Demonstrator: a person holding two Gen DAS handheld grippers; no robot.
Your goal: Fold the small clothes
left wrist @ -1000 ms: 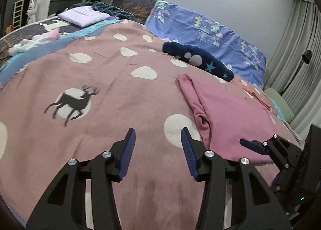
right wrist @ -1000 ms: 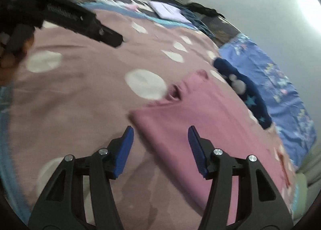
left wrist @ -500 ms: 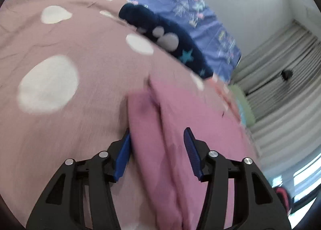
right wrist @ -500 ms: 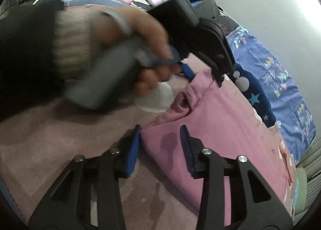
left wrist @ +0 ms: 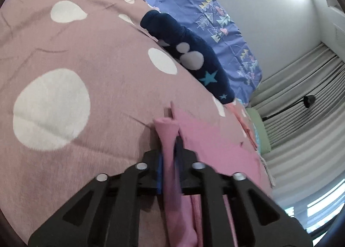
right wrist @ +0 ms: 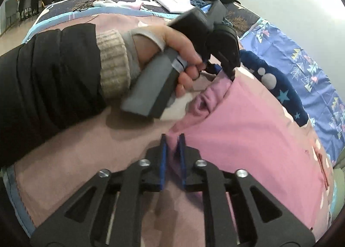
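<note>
A pink garment (left wrist: 215,139) lies flat on a mauve bedspread with white spots (left wrist: 97,64). My left gripper (left wrist: 170,150) is closing, and a bunched fold of the garment's edge is pinched between its blue pads. In the right wrist view the pink garment (right wrist: 248,128) spreads to the right. My right gripper (right wrist: 172,141) is also closing, its narrow jaws nipping the garment's near corner. Further up the same edge, a person's hand (right wrist: 172,48) holds the left gripper (right wrist: 223,72) against the cloth.
A navy garment with stars and white dots (left wrist: 194,59) lies beyond the pink one, against a blue patterned sheet (left wrist: 204,10). Grey curtains (left wrist: 301,96) hang at the right. Folded pale clothes (right wrist: 172,2) sit at the bed's far end.
My left gripper swept right across the bedspread to the pink garment's edge and closed on a fold. My right gripper narrowed on the near corner without moving away.
</note>
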